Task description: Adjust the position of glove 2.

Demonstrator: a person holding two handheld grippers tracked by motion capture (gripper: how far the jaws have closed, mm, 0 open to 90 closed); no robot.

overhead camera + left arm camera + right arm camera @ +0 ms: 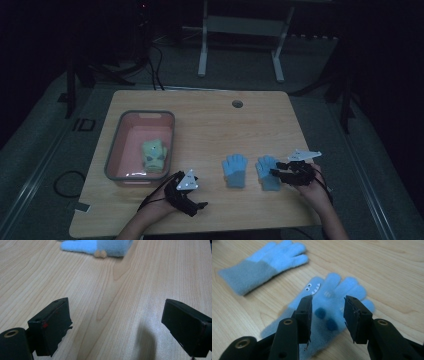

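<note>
blue glove (329, 307) with a small toothy face lies flat on the wooden table (215, 120), directly beneath the right gripper (327, 315), whose jaws hang partly open just above its palm and grip nothing. its plain partner glove (235, 170) rests just beside it, between the two hands. left gripper (117, 327) sits low over bare wood, jaws spread wide and empty, near a pink bin (116, 150) holding a pale green glove (153, 155).
</note>
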